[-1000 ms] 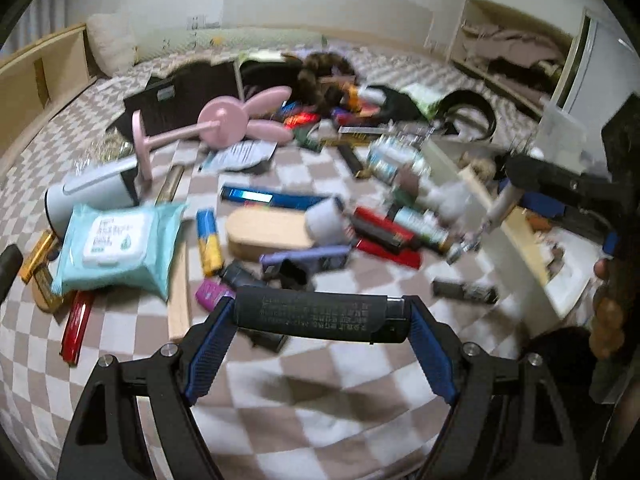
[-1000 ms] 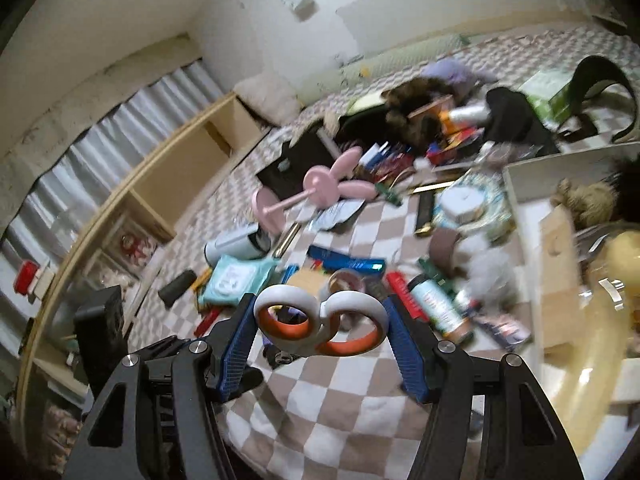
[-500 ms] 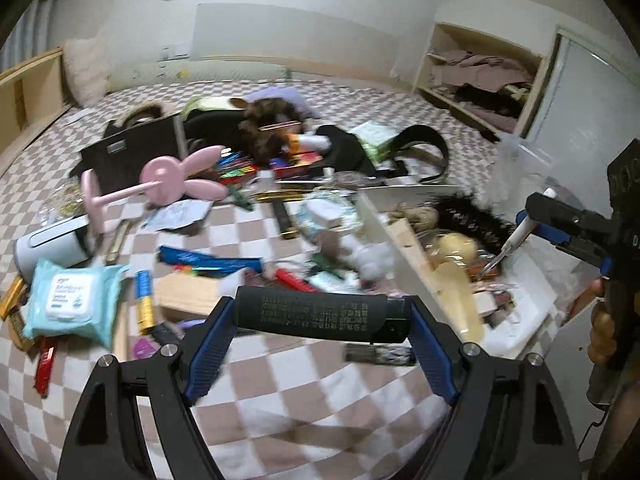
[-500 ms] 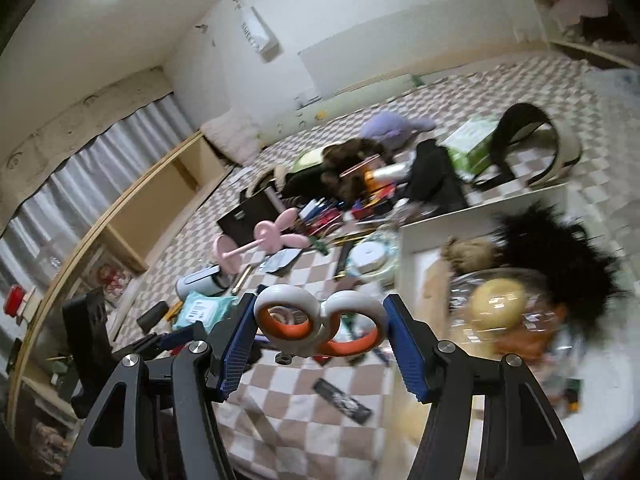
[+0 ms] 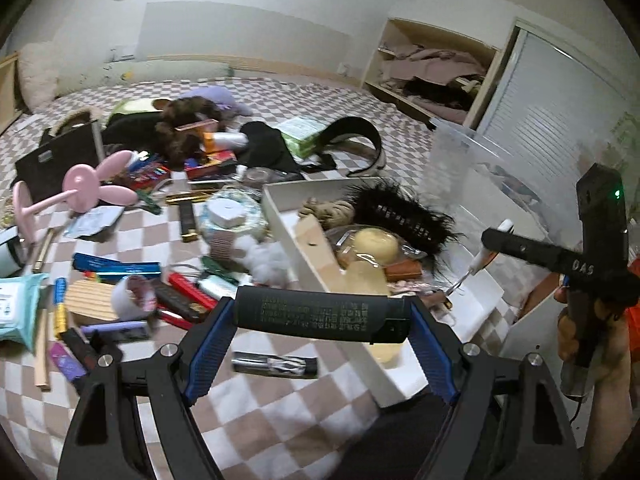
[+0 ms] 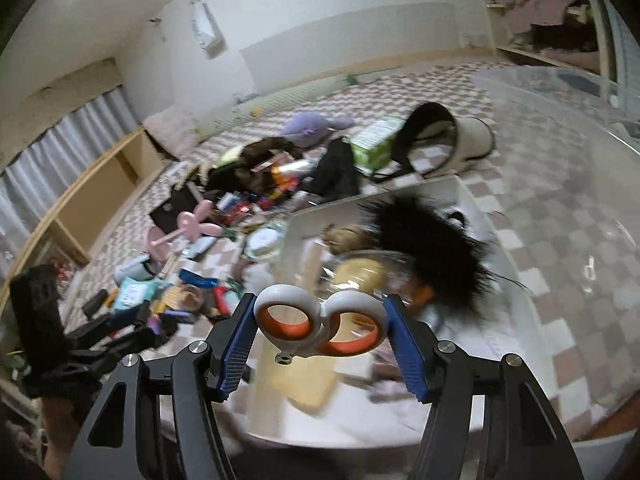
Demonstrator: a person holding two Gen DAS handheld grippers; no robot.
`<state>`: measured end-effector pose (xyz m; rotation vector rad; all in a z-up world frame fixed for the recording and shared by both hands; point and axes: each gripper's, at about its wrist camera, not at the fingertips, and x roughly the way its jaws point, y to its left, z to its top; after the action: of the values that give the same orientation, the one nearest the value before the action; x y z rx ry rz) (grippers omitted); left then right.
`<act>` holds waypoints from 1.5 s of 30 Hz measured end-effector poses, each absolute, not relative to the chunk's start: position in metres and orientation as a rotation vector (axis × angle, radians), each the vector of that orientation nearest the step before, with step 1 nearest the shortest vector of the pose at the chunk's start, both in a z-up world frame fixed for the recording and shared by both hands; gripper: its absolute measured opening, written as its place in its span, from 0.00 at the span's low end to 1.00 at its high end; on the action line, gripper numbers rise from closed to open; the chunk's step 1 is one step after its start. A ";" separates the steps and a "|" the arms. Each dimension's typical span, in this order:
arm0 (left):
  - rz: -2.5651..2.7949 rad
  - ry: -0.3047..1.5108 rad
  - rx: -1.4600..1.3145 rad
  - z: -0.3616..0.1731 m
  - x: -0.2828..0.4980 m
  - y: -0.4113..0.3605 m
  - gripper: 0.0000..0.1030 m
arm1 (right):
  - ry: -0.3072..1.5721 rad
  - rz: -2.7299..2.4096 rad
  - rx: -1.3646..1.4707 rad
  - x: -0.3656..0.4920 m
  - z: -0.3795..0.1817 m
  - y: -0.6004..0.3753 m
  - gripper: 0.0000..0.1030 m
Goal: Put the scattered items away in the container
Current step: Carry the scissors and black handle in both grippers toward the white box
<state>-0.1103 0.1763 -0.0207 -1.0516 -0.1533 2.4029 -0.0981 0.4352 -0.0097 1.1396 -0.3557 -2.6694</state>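
the left gripper [image 5: 322,318] is clamped across a black cylinder [image 5: 320,319], which lies crosswise between the blue pads [image 5: 210,348], printed text facing the camera. the right gripper [image 6: 321,330] pinches a pair of scissors [image 6: 320,326] by the white-and-orange handle loops; the blades are out of sight from its own camera, though in the left wrist view the tip [image 5: 478,266] pokes down at about 3 o'clock, over the white box [image 5: 280,216].

that box sits on the checkered bedspread [image 5: 256,408] at roughly 2 o'clock from the left gripper and directly at 12 o'clock from the right one. it already holds a black fuzzy piece [image 5: 400,216], a yellowish round thing [image 5: 376,246], a coil of rope [image 5: 326,210] and a wooden block [image 5: 316,246].

scattered items are still spread on the bed from 9 to 12 o'clock in the left view: a pink rabbit-eared fan [image 5: 86,192], a wipes pack [image 5: 16,304], a blue bar [image 5: 118,267], red sticks [image 5: 188,284], a small dark stick [image 5: 276,363] just beyond the cylinder. a clear plastic bin [image 5: 472,160] stands at 1 o'clock, beside the box.
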 end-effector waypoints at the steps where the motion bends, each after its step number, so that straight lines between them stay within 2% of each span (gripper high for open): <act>1: 2.394 -0.152 -1.052 -0.022 -0.110 0.181 0.81 | -0.347 -2.679 1.155 -0.097 -0.012 0.439 0.62; 15: 2.302 -0.112 -1.069 -0.033 -0.106 0.230 0.81 | -0.113 -2.793 1.354 -0.080 -0.042 0.467 0.62; 25: 2.240 -0.121 -1.064 -0.040 -0.105 0.254 0.81 | -0.034 -2.812 1.434 -0.085 -0.059 0.479 0.62; 32: 2.202 -0.101 -1.081 -0.048 -0.106 0.273 0.81 | 0.000 -2.825 1.442 -0.095 -0.062 0.476 0.62; 35: 2.181 -0.095 -1.097 -0.051 -0.108 0.280 0.81 | -0.009 -2.845 1.435 -0.098 -0.060 0.480 0.74; 45: 2.110 -0.076 -1.150 -0.061 -0.116 0.302 0.81 | -0.125 -2.836 1.398 -0.095 -0.058 0.489 0.75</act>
<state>-0.1159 0.3024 -0.0609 -1.1497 -0.0763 2.1099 -0.0950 0.4892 -0.0578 1.3979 -0.1252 -2.8359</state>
